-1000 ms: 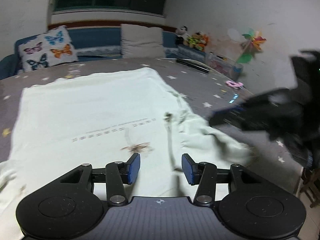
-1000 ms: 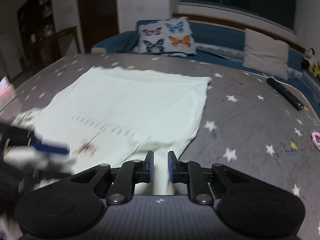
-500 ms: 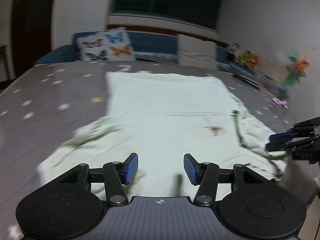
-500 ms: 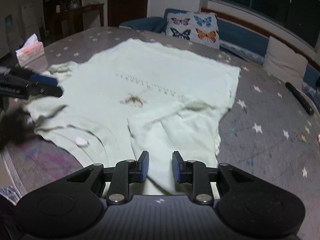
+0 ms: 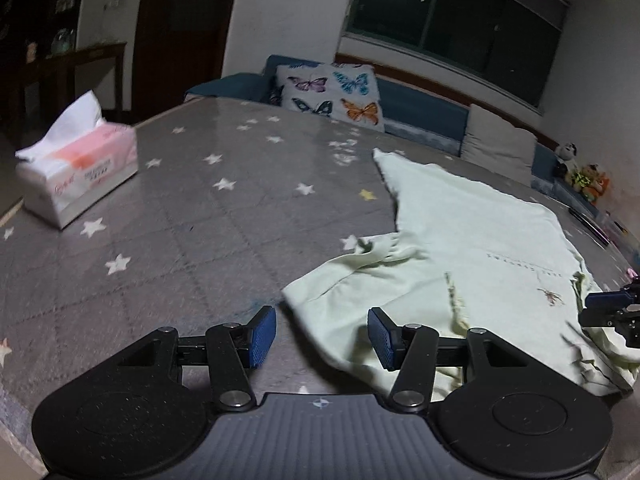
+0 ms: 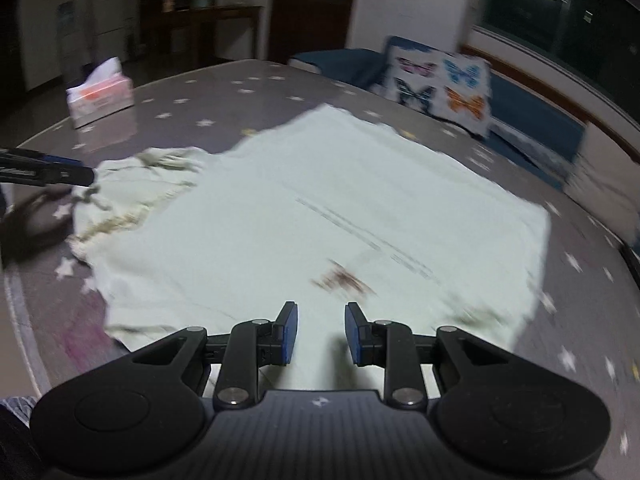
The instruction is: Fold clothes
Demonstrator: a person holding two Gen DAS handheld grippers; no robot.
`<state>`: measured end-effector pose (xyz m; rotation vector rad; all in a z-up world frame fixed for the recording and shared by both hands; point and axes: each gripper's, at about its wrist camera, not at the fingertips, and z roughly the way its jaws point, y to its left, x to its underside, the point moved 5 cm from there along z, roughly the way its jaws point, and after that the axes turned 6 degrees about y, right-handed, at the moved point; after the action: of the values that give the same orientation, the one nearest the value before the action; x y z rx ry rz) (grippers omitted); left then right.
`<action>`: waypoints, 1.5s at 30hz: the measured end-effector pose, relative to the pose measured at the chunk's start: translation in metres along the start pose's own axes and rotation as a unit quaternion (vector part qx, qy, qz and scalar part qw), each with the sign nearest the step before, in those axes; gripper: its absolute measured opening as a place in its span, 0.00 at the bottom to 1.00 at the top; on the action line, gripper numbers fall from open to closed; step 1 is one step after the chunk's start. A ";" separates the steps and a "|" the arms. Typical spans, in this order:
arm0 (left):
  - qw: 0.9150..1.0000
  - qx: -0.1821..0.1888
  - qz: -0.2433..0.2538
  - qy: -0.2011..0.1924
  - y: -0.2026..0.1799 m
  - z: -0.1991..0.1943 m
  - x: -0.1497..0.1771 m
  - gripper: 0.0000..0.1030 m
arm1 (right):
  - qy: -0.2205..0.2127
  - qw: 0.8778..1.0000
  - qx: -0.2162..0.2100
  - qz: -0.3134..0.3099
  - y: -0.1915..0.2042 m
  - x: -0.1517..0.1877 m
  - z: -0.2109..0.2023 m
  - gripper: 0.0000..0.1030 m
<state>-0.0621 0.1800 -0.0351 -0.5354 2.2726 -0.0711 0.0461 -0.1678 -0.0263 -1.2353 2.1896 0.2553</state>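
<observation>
Two tools, both spread apart — left tool (image 5: 322, 336) at shirt (image 5: 472, 248) sleeve edge, right tool (image 6: 318, 330) over shirt.

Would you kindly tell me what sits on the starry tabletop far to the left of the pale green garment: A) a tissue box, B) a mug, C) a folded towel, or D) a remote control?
A: a pink-and-white tissue box with a tissue sticking up stands well apart from the garment.

The shirt (image 5: 472, 240) is pale mint green with a small brown motif and a dark dotted line of print. Under it, the table (image 5: 192, 216) is grey, strewn with white stars. Beyond the shirt, a white cushion (image 5: 332, 94) bears purple, blue, dark and orange butterflies.
</observation>
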 end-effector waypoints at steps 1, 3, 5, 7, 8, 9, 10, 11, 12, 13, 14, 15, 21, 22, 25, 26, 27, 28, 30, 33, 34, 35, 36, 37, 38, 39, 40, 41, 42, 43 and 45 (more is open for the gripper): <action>1.000 -0.002 -0.006 0.002 0.004 0.002 0.000 0.51 | -0.002 1.000 -0.007 -0.007 0.006 -0.006 0.003 0.25; 1.000 0.003 -0.011 0.004 0.005 0.004 0.000 0.51 | -0.005 1.000 -0.021 -0.021 0.018 -0.018 0.007 0.25; 1.000 0.009 -0.016 0.006 0.007 0.006 0.000 0.49 | -0.009 0.999 -0.032 -0.036 0.030 -0.028 0.012 0.25; 1.000 0.017 -0.019 0.007 0.006 0.009 -0.001 0.41 | -0.012 0.998 -0.044 -0.046 0.041 -0.037 0.016 0.25; 1.000 0.020 -0.018 0.008 0.006 0.010 -0.001 0.32 | -0.014 0.997 -0.052 -0.053 0.049 -0.042 0.018 0.25; 1.000 0.023 -0.018 0.009 0.006 0.011 -0.001 0.28 | -0.015 0.996 -0.059 -0.059 0.056 -0.047 0.020 0.25; 0.999 0.027 -0.018 0.010 0.006 0.013 -0.001 0.21 | -0.016 0.996 -0.066 -0.065 0.063 -0.051 0.022 0.25; 0.999 0.028 -0.018 0.009 0.006 0.013 -0.001 0.14 | -0.017 0.995 -0.074 -0.071 0.069 -0.054 0.024 0.25; 0.999 0.029 -0.021 0.006 0.008 0.012 -0.001 0.11 | -0.018 0.994 -0.080 -0.077 0.075 -0.056 0.025 0.25; 0.999 0.031 -0.025 0.004 0.009 0.011 -0.002 0.08 | -0.019 0.992 -0.088 -0.087 0.084 -0.060 0.026 0.25; 0.999 0.032 -0.029 0.001 0.011 0.011 -0.003 0.06 | -0.019 0.991 -0.093 -0.095 0.091 -0.062 0.028 0.25; 0.999 0.036 -0.030 -0.004 0.012 0.008 -0.005 0.06 | -0.019 0.990 -0.098 -0.102 0.097 -0.064 0.029 0.25; 0.997 0.058 -0.026 -0.034 0.007 -0.007 -0.018 0.04 | -0.013 0.985 -0.121 -0.123 0.122 -0.064 0.038 0.25; 0.997 0.064 -0.023 -0.039 0.003 -0.010 -0.021 0.04 | -0.011 0.984 -0.123 -0.126 0.124 -0.063 0.040 0.25; 0.995 0.082 -0.012 -0.054 -0.010 -0.019 -0.030 0.04 | -0.002 0.984 -0.126 -0.128 0.128 -0.060 0.046 0.25; 0.994 0.088 -0.006 -0.059 -0.016 -0.022 -0.033 0.04 | -0.002 0.984 -0.128 -0.124 0.128 -0.059 0.047 0.25; 0.993 0.095 0.000 -0.063 -0.022 -0.024 -0.035 0.04 | -0.002 0.984 -0.130 -0.120 0.127 -0.058 0.048 0.25; 0.993 0.102 0.006 -0.066 -0.029 -0.026 -0.037 0.04 | -0.004 0.984 -0.132 -0.116 0.125 -0.058 0.047 0.25; 0.991 0.115 0.018 -0.071 -0.043 -0.029 -0.042 0.04 | -0.009 0.986 -0.130 -0.107 0.119 -0.057 0.043 0.25; 0.988 0.133 0.040 -0.069 -0.067 -0.029 -0.044 0.04 | -0.019 0.988 -0.124 -0.092 0.106 -0.055 0.036 0.25; 0.987 0.139 0.047 -0.067 -0.074 -0.027 -0.044 0.04 | -0.021 0.989 -0.121 -0.086 0.100 -0.054 0.034 0.25; 0.986 0.145 0.054 -0.065 -0.082 -0.026 -0.044 0.04 | -0.023 0.990 -0.116 -0.077 0.093 -0.053 0.031 0.25; 0.985 0.151 0.059 -0.062 -0.089 -0.024 -0.043 0.04 | -0.025 0.991 -0.110 -0.068 0.085 -0.051 0.029 0.25; 0.984 0.157 0.065 -0.060 -0.096 -0.023 -0.042 0.04 | -0.027 0.992 -0.104 -0.060 0.078 -0.049 0.027 0.25; 0.982 0.163 0.072 -0.057 -0.104 -0.020 -0.040 0.04 | -0.028 0.993 -0.099 -0.052 0.071 -0.047 0.026 0.25; 0.981 0.168 0.080 -0.054 -0.112 -0.018 -0.039 0.04 | -0.029 0.994 -0.092 -0.043 0.063 -0.045 0.024 0.25; 0.980 0.172 0.088 -0.052 -0.119 -0.015 -0.038 0.04 | -0.030 0.995 -0.086 -0.034 0.056 -0.044 0.023 0.25; 0.978 0.177 0.097 -0.048 -0.126 -0.011 -0.035 0.04 | -0.031 0.996 -0.082 -0.024 0.049 -0.042 0.022 0.25; 0.977 0.181 0.103 -0.040 -0.131 -0.006 -0.033 0.04 | -0.033 0.996 -0.078 -0.014 0.041 -0.041 0.020 0.25; 0.976 0.184 0.109 -0.032 -0.136 -0.001 -0.031 0.04 | -0.034 0.997 -0.073 -0.004 0.035 -0.039 0.018 0.25; 0.974 0.190 0.124 -0.018 -0.146 0.008 -0.024 0.04 | -0.040 0.997 -0.063 0.014 0.022 -0.038 0.016 0.25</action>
<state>0.0103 0.0578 0.0073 -0.0498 2.1972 -0.3596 0.0488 -0.1213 -0.0190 -1.2414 2.1503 0.4521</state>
